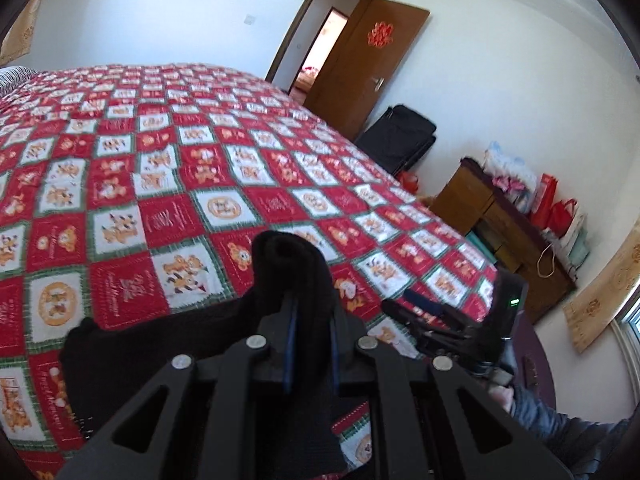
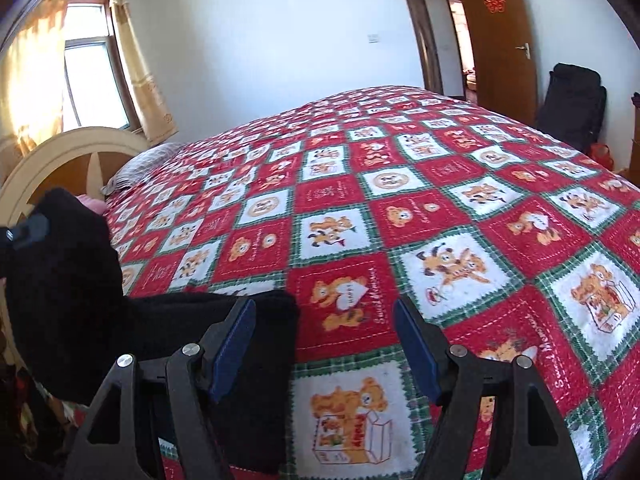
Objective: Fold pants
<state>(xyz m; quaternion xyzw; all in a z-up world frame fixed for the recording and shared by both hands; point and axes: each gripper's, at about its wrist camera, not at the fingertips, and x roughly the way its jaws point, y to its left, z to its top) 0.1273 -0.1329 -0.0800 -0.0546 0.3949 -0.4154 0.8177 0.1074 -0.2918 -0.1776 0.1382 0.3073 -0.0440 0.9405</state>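
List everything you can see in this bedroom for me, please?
pants: one, black, near edge of the bed, part lifted in the left gripper
quilt: one, red, white and green checks with bears, covering the bed
headboard: one, cream and brown, under the window
window: one, yellow curtains
door: one, brown, open, red ornament on it
suitcase: one, black, against the wall by the door
cabinet: one, brown, bags on top
left gripper: black with blue pads, shut on the pants
right gripper: black with blue pads, open, holding nothing
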